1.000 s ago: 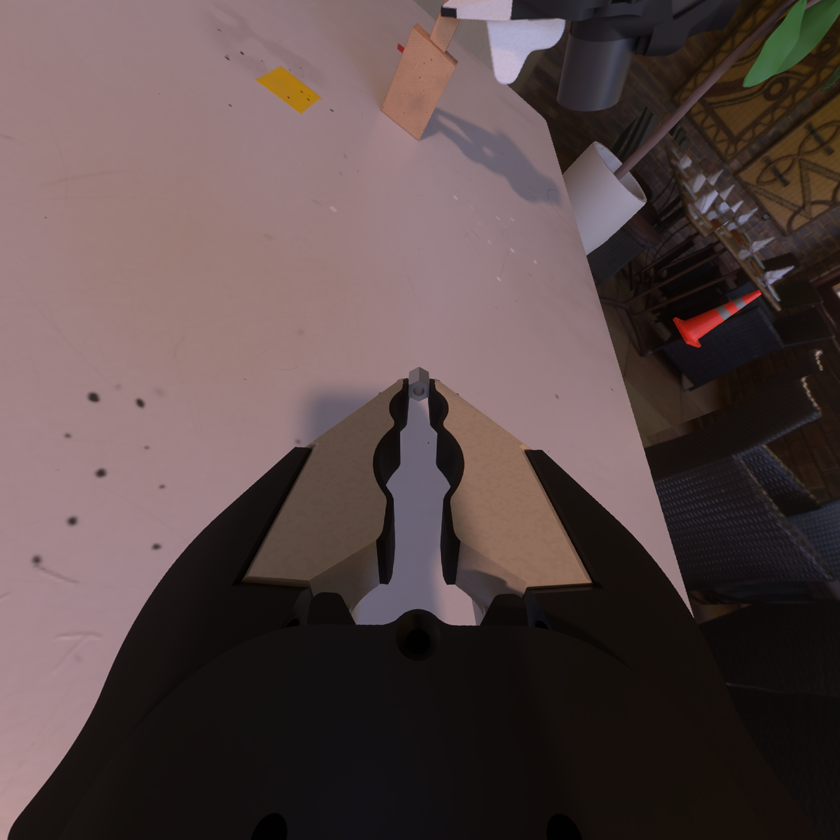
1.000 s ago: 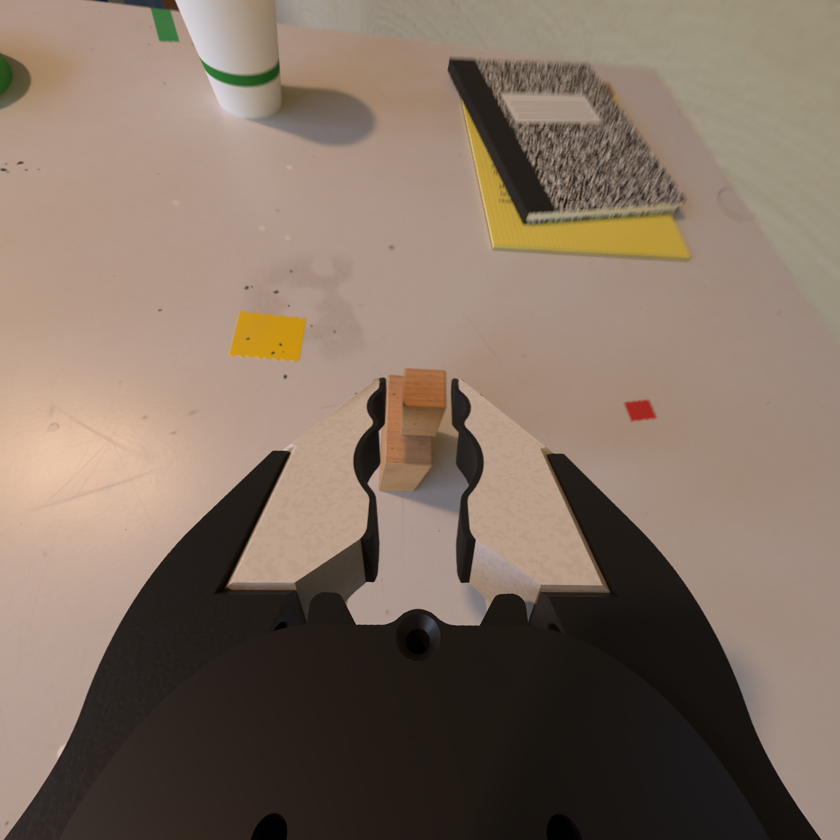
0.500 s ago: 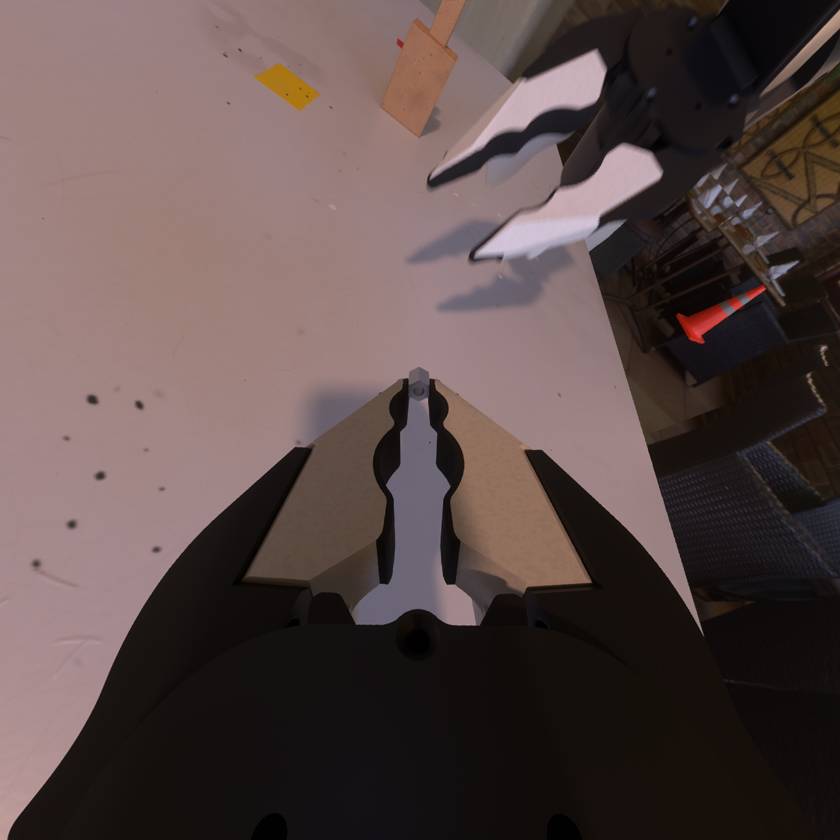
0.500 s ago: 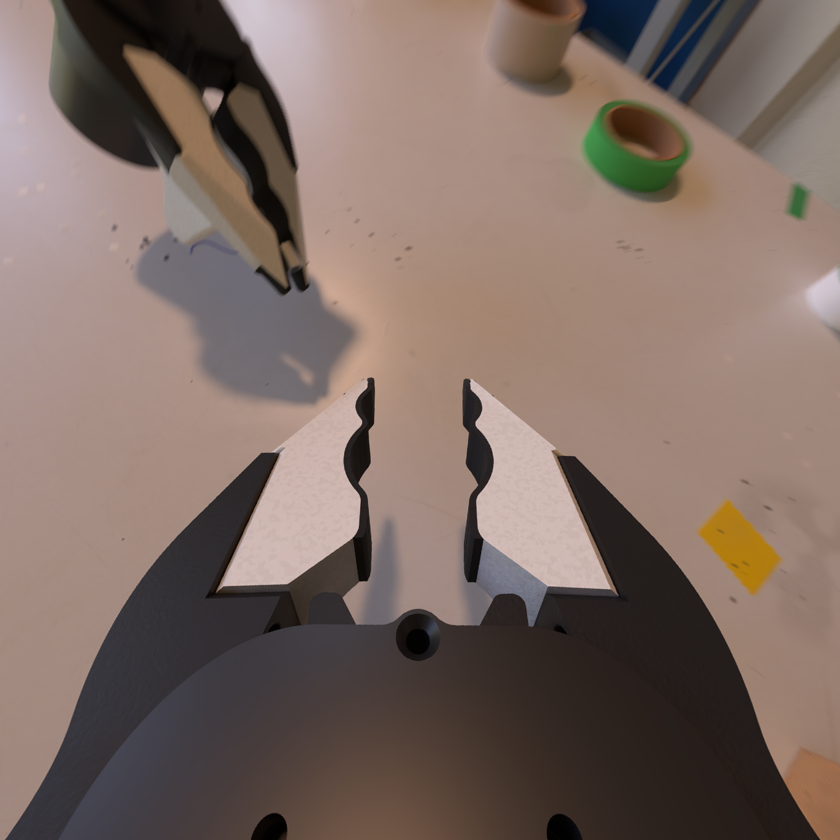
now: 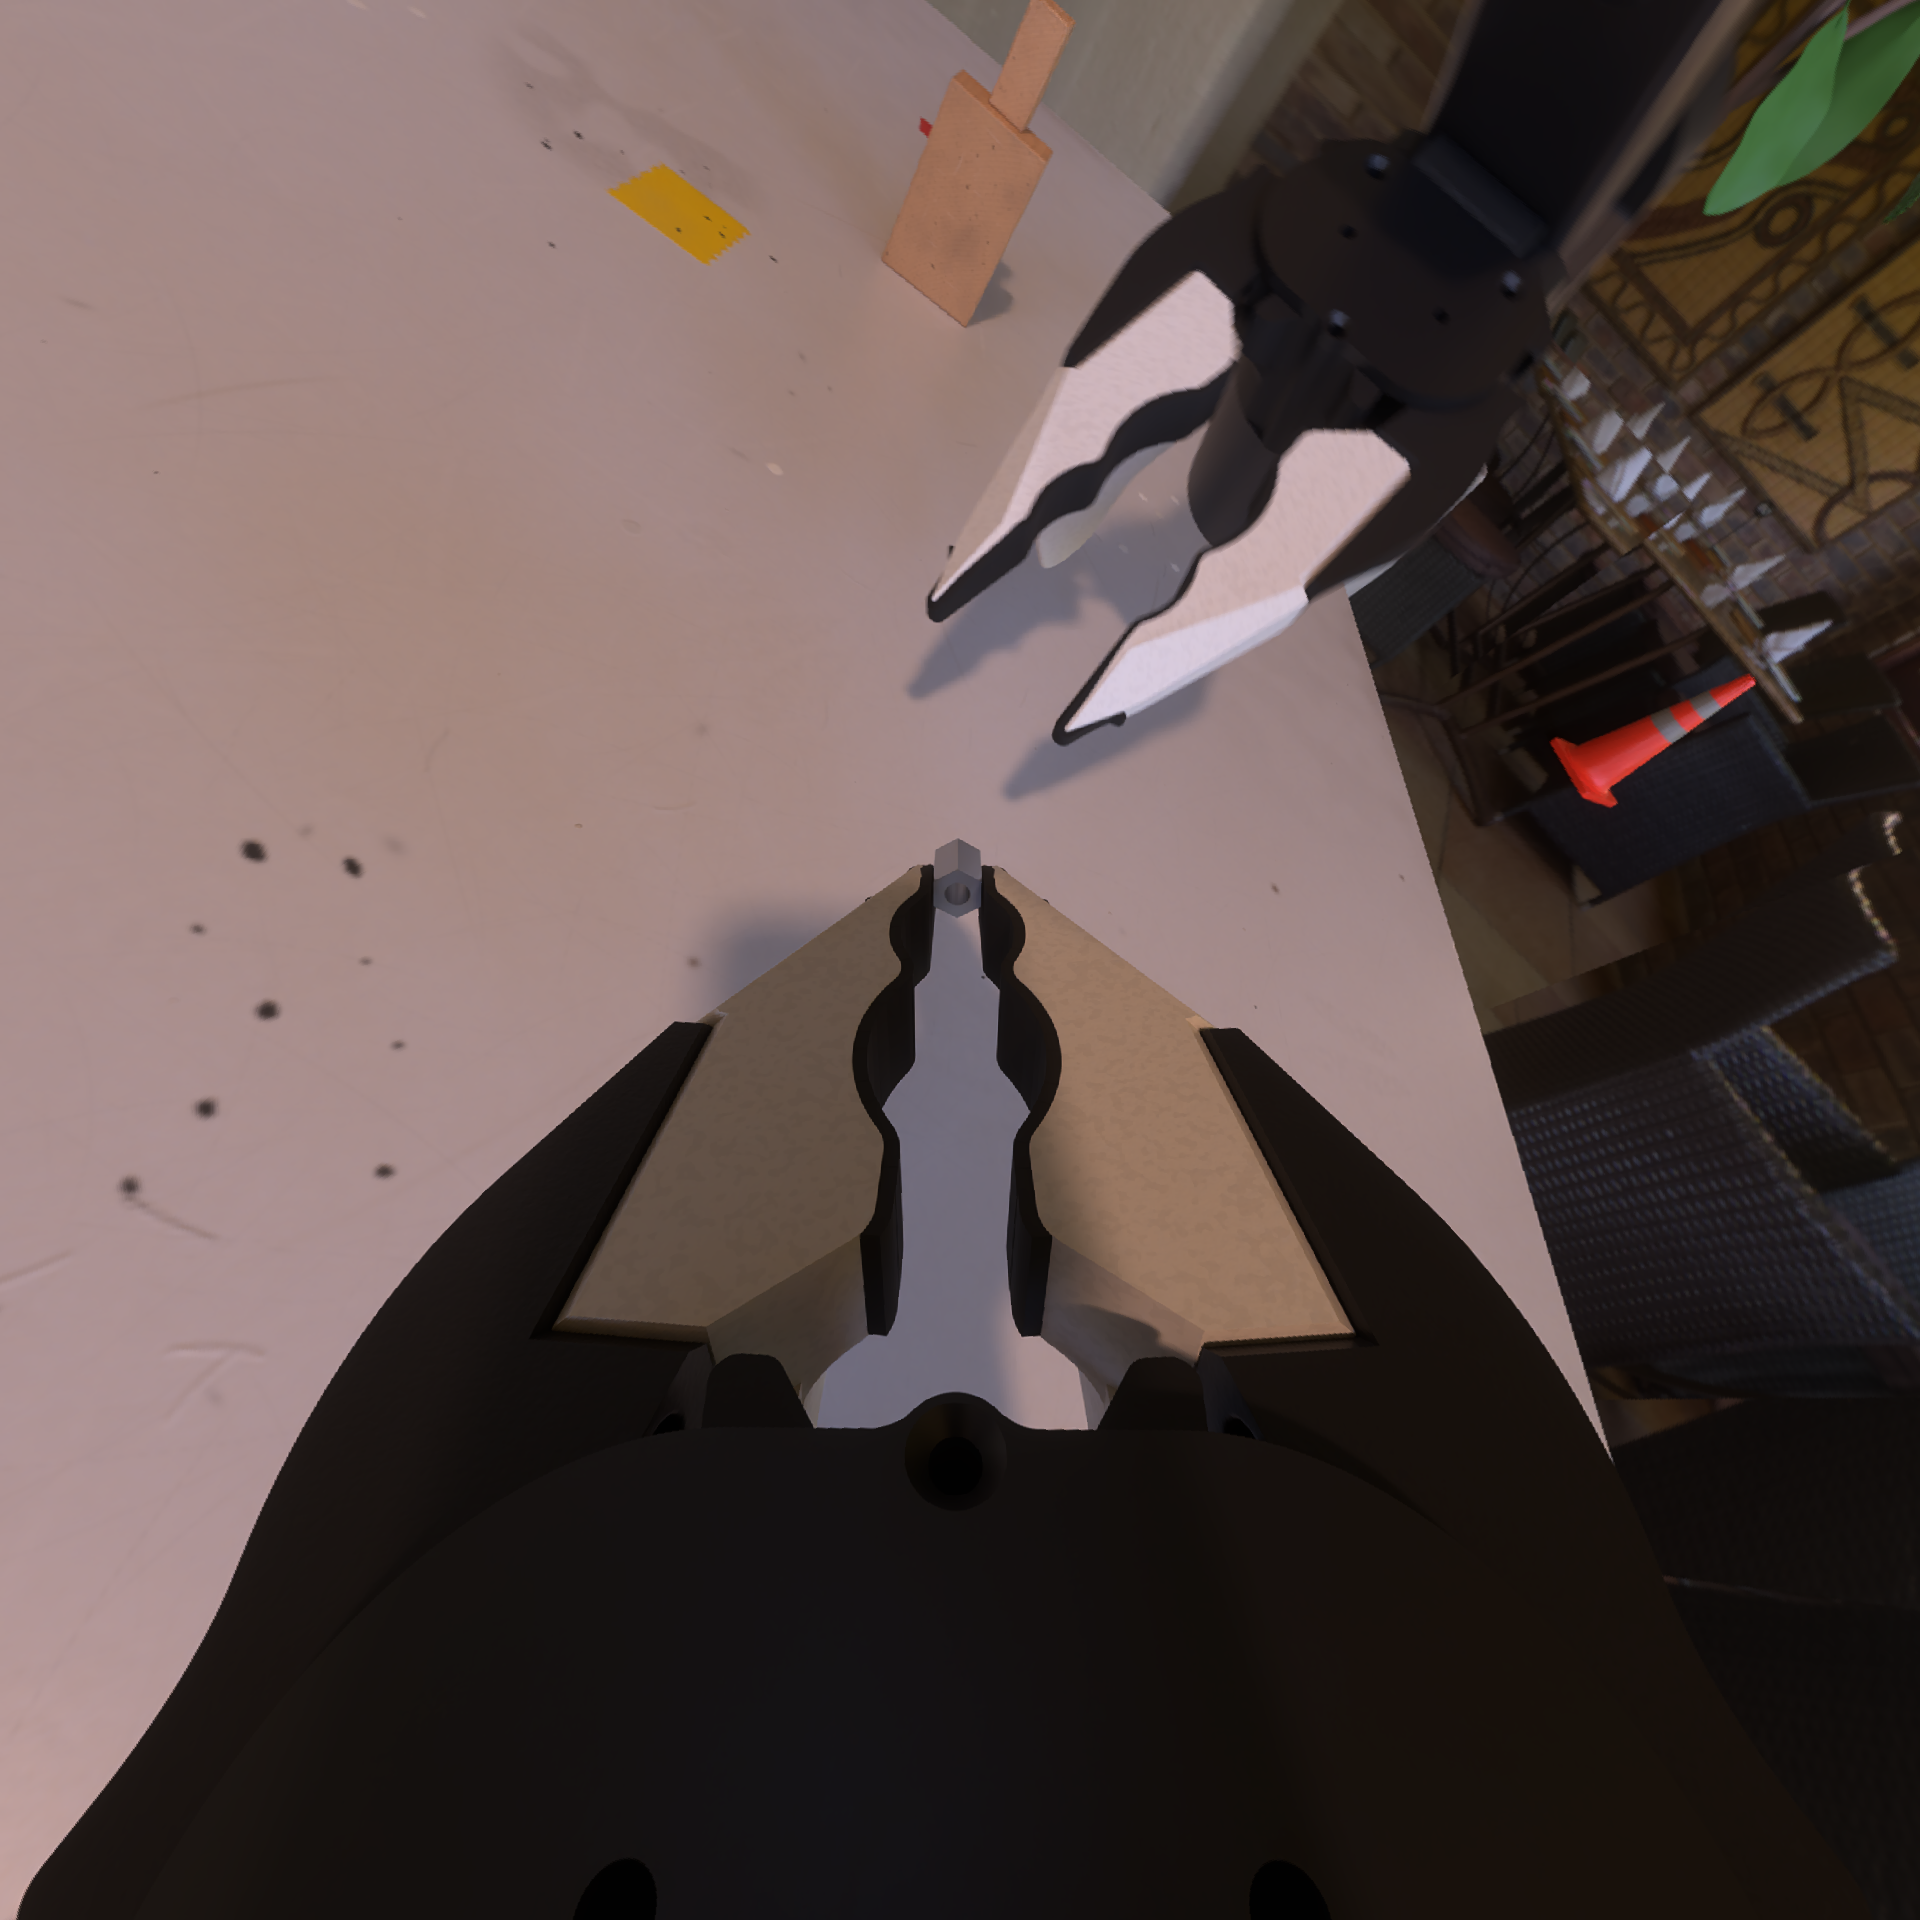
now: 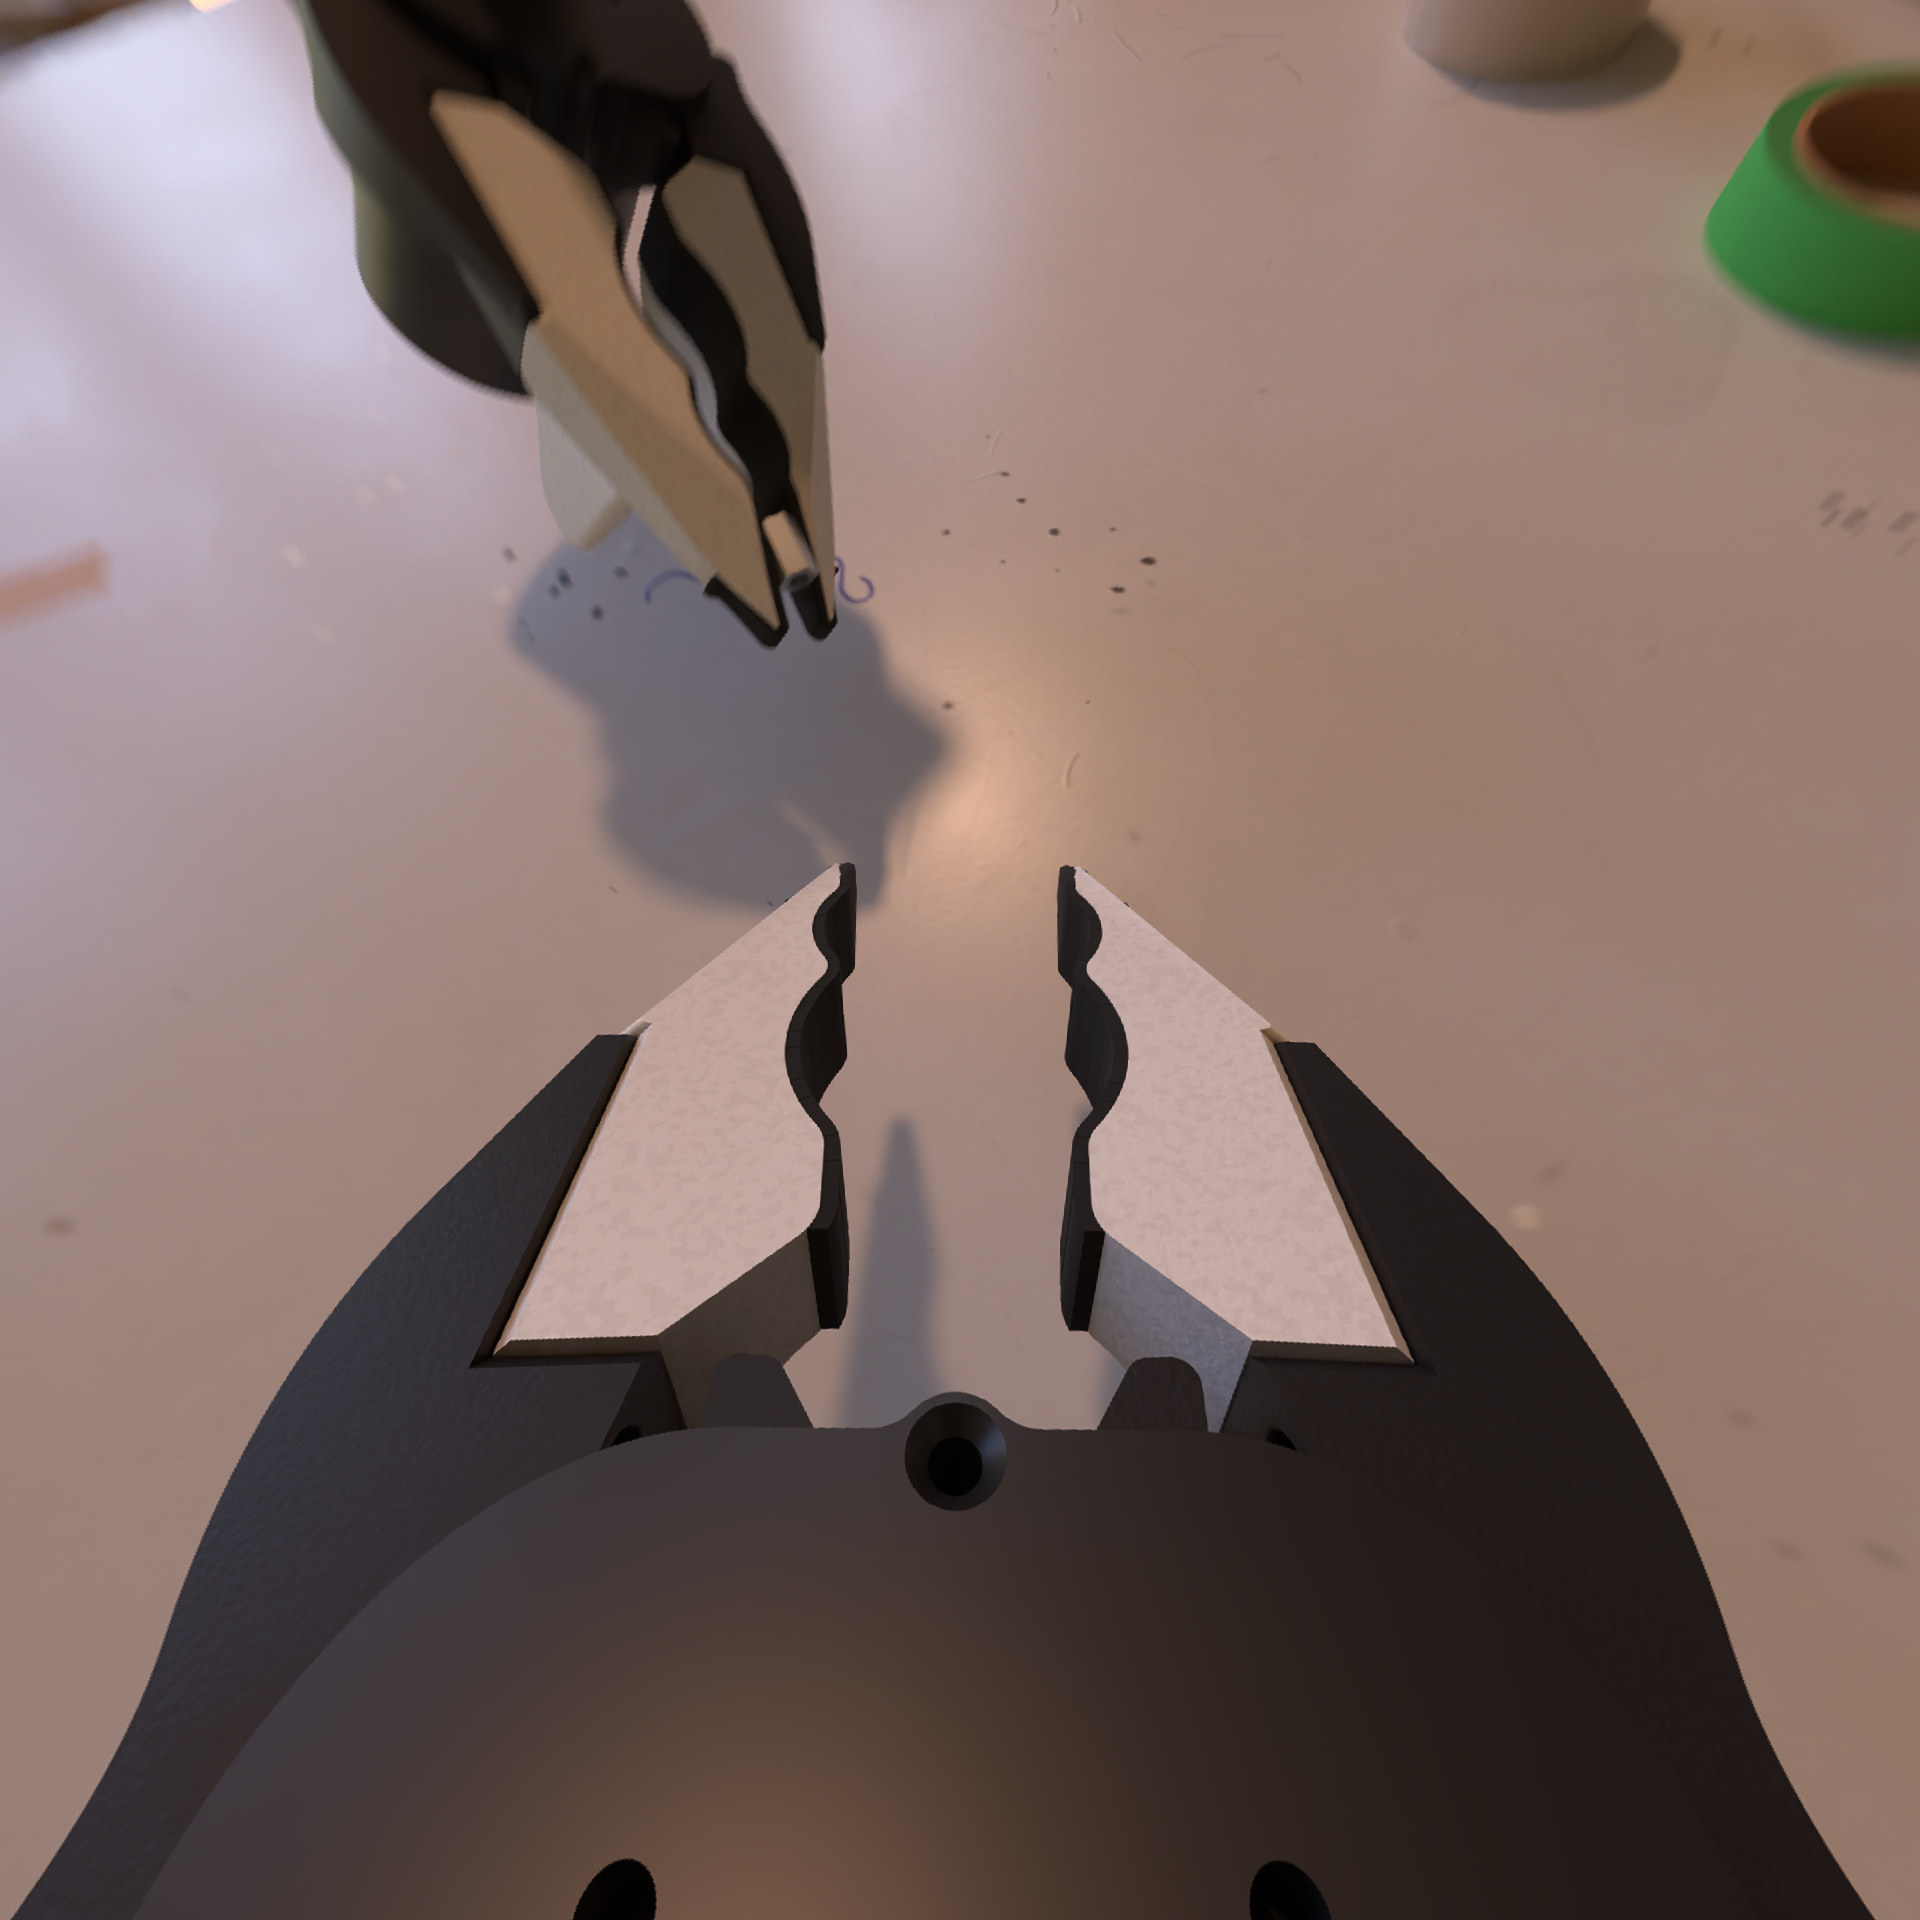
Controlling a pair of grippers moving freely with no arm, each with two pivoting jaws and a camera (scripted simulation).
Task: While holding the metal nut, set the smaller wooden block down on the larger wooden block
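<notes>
My left gripper (image 5: 956, 878) is shut on a small grey metal nut (image 5: 956, 891) and holds it just above the table. The larger wooden block (image 5: 966, 208) stands at the far end of the table. The smaller wooden block (image 5: 1029, 62) stands upright on top of it. My right gripper (image 6: 956, 883) is open and empty, hovering over bare table. It also shows in the left wrist view (image 5: 1006, 670), between the blocks and the nut. The right wrist view shows the left gripper (image 6: 798, 623) ahead to the left, with the nut (image 6: 790, 545) between its tips.
A yellow patch (image 5: 675, 213) and a red mark (image 5: 925, 127) lie near the blocks. The table's right edge (image 5: 1403, 831) runs close by, with an orange cone (image 5: 1652, 738) beyond it. A green tape roll (image 6: 1829, 208) and a beige cylinder (image 6: 1527, 42) stand far right.
My right gripper has let go of the smaller block on the larger one, drawn away and swung round towards the left gripper, coming nearer it. The left gripper has kept still with the nut.
</notes>
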